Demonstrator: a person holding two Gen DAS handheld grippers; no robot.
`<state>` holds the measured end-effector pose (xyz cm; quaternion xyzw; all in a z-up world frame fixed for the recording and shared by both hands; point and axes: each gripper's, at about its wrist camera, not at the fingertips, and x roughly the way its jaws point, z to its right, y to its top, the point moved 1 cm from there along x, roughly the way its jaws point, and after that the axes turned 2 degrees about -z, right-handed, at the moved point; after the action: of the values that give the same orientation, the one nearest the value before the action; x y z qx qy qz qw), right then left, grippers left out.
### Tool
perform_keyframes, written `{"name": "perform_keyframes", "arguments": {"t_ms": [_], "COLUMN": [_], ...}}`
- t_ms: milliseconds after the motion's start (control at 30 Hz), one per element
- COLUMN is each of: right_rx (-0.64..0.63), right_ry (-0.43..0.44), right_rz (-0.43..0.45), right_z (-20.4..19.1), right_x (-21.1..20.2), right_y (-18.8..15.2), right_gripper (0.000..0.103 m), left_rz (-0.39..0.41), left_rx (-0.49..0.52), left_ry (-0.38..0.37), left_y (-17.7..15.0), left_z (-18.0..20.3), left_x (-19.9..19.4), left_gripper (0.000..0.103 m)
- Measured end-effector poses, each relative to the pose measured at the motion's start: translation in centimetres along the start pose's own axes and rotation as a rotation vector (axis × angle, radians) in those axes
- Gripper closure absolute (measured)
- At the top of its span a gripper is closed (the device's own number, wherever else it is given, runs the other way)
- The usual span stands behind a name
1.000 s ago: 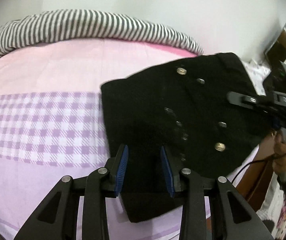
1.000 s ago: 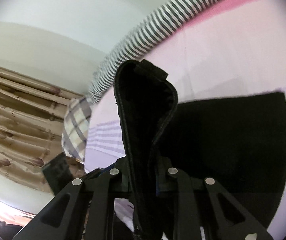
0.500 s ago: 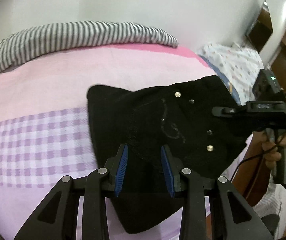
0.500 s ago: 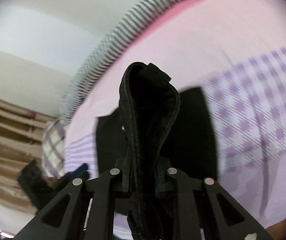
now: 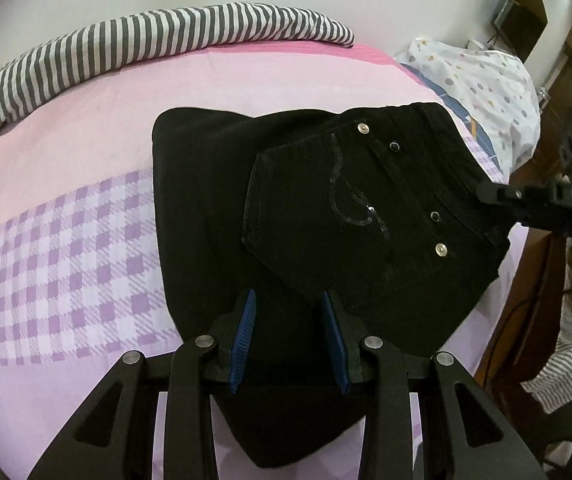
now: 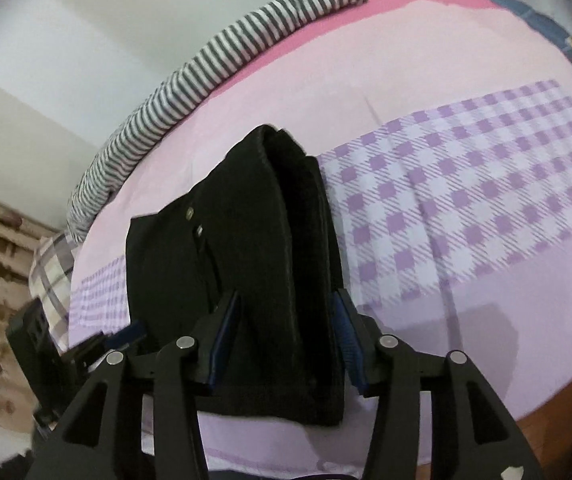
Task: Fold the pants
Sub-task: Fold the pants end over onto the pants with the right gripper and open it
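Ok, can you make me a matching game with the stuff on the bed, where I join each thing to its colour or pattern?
Things:
1. pants
2. rolled blanket at the far edge of the bed
3. pads on the left claw
4. middle band of the bed sheet

Colours and patterns:
A. purple and white checks
B. blue
C. black
D. grey and white stripes

Right pairs: 1-C, 2-D, 3-B, 4-A
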<state>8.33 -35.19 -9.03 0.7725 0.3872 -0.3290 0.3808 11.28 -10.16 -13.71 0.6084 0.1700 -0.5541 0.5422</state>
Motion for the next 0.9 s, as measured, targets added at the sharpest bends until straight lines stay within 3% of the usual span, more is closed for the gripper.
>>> {"name": "perform_keyframes", "arguments": {"t_ms": [33,133,467,667,900], "right_rx": [-0.015,-0.036,-0.057,-0.007,0.051], "right_ry": [-0.017,-0.042,-0.087,-0.109,-0.074], "right_rz": [0.008,0.04,0.087,0.046,0.023], "right_z": [-0.3,-0.8,-2.7,-0.8,0.8], "right_x": [-0.2,-0.7,-3.1,-1.7,-0.7], "right_y": [-0.2,-0.3,-1.8,-3.1,-3.5], "right_gripper": [0.079,0.09,0.094,0.094,0.094], "left_rz": [0.0,-0.003,-0.019,-0.04,-0.049], "left_rx": [0.001,0.011,0.025,0.019,0.034], "left_ry": [-0.003,0.002,0.032,0.043,0.071], "left_y": [-0.1,-1.0,-1.7,-2.5,-2.9], "left_z": [0.0,0.0,0.0,-0.2,-0.1], "left_x": [0.0,-0.7,-1.0,-1.0,-0.7], "left_gripper": [0.067,0.067,0.067,0.067,0.067]}}
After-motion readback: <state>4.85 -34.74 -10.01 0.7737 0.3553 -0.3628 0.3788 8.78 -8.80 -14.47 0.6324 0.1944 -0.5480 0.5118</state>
